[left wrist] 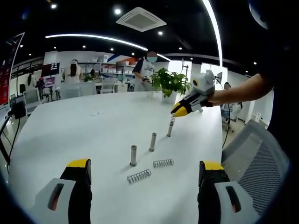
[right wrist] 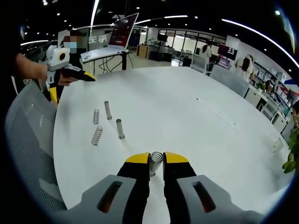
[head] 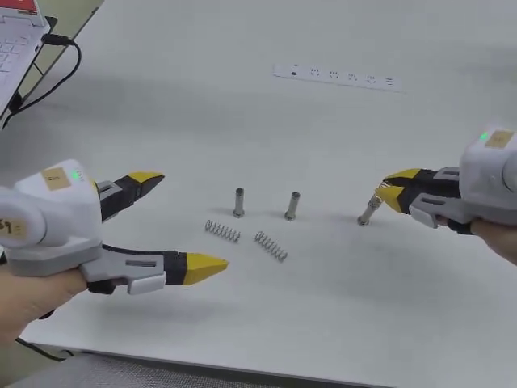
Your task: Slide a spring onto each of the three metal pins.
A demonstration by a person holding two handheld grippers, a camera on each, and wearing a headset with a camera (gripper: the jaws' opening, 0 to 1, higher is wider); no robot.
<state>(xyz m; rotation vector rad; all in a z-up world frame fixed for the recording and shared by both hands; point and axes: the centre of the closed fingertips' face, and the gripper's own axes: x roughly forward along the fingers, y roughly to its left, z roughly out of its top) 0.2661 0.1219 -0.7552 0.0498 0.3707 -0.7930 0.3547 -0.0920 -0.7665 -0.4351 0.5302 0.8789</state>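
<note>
Left tool (head: pixel 184 220) spread wide with nothing between its jaws; right tool (head: pixel 388 191) pinching a small coiled steel spring (right wrist: pixel 156 161).

Over the near left part of the white desk (head: pixel 242 121) the left tool hovered, its yellow-tipped jaws well apart. Toward the middle, two short grey metal pins stood upright side by side, the left pin (head: pixel 239 202) and the middle pin (head: pixel 292 205). Just in front of them two loose coil springs lay flat, the left loose spring (head: pixel 222 231) and the right loose spring (head: pixel 271 246). Further right the third grey metal pin (head: pixel 367 214) leaned with its foot on the desk, its upper end meeting the spring gripped between the right tool's jaws. A long white power strip (head: pixel 335 77) lay well behind them.
</note>
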